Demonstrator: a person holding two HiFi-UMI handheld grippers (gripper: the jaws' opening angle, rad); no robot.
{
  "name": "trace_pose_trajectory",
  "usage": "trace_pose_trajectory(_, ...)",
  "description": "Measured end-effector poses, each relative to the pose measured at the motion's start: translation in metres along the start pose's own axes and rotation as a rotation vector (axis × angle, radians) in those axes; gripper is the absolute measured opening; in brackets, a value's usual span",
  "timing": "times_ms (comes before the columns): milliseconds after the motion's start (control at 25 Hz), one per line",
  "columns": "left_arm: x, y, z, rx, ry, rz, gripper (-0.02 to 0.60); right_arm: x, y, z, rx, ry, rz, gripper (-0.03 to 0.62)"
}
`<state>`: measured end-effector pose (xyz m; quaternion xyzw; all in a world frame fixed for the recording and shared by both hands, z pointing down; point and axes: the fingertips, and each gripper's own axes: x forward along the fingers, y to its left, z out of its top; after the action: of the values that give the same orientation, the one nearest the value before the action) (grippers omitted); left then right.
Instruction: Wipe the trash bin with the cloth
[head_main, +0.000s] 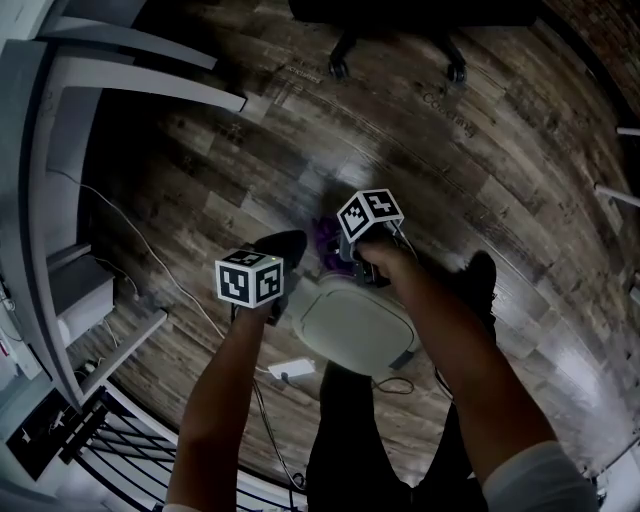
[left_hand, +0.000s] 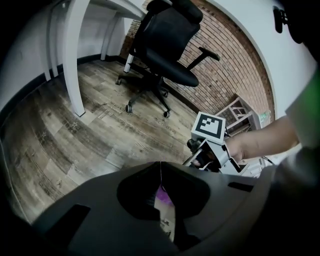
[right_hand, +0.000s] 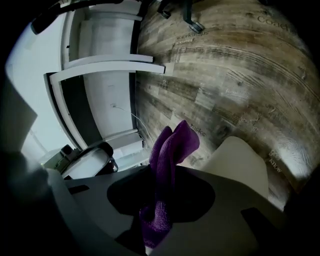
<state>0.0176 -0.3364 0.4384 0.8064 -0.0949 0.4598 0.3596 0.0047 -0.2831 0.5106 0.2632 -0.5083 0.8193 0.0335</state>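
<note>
A white trash bin with a closed lid stands on the wood floor between my two grippers. My right gripper hovers at the bin's far edge, shut on a purple cloth that sticks up from its jaws; the bin lies just beyond it. The cloth shows as a purple bunch beside the marker cube. My left gripper sits at the bin's left edge. Its jaws are closed on a thin white edge, apparently the bin's rim, with purple showing behind it.
A black office chair on casters stands ahead on the floor. White desk legs and shelving are at the left. A cable and a white adapter lie on the floor. The person's shoes flank the bin.
</note>
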Motion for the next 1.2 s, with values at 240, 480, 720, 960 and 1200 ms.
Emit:
trace_pose_trajectory(240,0.010,0.003,-0.014,0.018,0.055,0.002,0.004,0.006,-0.017,-0.012,0.018,0.062,-0.028,0.109)
trace_pose_trajectory(480,0.019,0.002,-0.016,0.053,0.092,-0.002,0.005,0.000,-0.026,-0.013,0.041,0.046,-0.018,0.109)
trace_pose_trajectory(720,0.024,0.000,-0.019,0.076,0.131,0.004,0.003,-0.010,-0.035,-0.018,0.063,0.025,-0.006,0.109)
trace_pose_trajectory(960,0.035,-0.016,-0.015,0.103,0.154,-0.017,0.003,-0.035,-0.059,-0.033,0.099,0.008,-0.016,0.109)
trace_pose_trajectory(1200,0.050,-0.040,-0.012,0.166,0.198,-0.041,0.005,-0.061,-0.099,-0.069,0.144,0.021,-0.067,0.109)
